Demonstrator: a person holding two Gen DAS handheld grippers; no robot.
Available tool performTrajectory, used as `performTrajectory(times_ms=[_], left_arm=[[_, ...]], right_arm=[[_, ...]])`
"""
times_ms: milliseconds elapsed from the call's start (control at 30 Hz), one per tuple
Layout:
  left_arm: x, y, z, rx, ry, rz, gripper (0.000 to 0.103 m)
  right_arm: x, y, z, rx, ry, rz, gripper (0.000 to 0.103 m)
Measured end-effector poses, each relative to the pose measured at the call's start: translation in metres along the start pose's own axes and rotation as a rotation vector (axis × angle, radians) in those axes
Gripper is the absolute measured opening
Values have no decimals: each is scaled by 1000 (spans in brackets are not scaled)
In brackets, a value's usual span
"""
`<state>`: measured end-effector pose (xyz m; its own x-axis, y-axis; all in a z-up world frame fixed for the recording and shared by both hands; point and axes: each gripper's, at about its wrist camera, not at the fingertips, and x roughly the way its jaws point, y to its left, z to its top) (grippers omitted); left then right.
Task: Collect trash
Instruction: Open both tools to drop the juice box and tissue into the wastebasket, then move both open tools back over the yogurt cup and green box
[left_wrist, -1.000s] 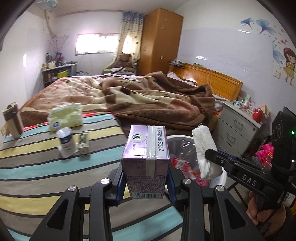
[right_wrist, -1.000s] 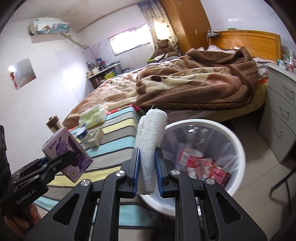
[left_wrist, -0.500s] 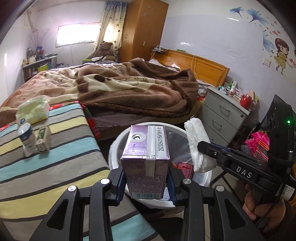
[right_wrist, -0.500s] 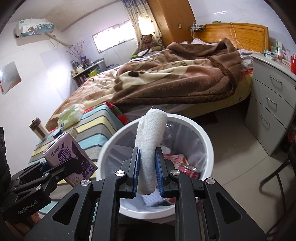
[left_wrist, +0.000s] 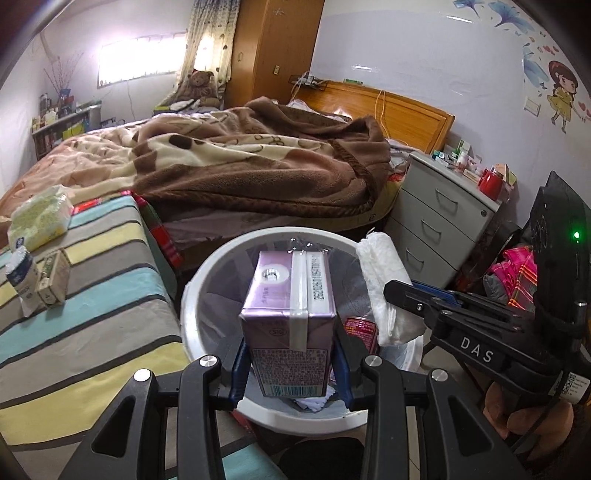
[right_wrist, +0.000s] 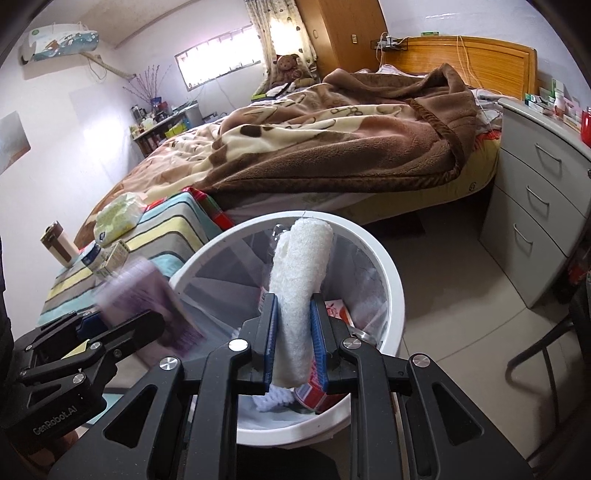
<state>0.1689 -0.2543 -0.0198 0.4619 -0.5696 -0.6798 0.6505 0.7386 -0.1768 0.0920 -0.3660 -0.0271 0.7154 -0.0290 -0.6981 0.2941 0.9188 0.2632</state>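
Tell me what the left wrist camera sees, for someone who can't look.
The left gripper holds a purple drink carton over a round white plastic trash bin. Beside it, the right gripper holds a rolled white cloth above the same bin. A striped bench cover and brown-blanketed bed lie behind.

Left gripper (left_wrist: 291, 363) and right gripper (right_wrist: 293, 341) angle downward, each clamped shut.
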Motion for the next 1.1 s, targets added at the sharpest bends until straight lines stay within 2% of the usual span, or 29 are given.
performTrajectory(times_ms=[67, 133, 200, 267, 700, 933, 1100], left_arm=[[2, 0, -1, -5, 2, 3, 42], [4, 1, -1, -12, 8, -2, 53], [5, 1, -1, -13, 7, -4, 56], [4, 2, 0, -12, 4, -7, 56], [-20, 24, -1, -46, -40, 42, 57], [-39, 51, -4, -91, -73, 70, 58], [-51, 77, -7, -133, -94, 106, 58]], right_arm=[[2, 0, 0, -4, 9, -4, 20], [2, -1, 0, -6, 14, -15, 25], [2, -1, -1, -6, 14, -16, 40], [1, -1, 0, -4, 8, -9, 51], [-4, 13, 1, -9, -25, 10, 54], [-5, 29, -1, -24, -40, 36, 58], [-2, 44, -1, -40, -49, 61, 68]])
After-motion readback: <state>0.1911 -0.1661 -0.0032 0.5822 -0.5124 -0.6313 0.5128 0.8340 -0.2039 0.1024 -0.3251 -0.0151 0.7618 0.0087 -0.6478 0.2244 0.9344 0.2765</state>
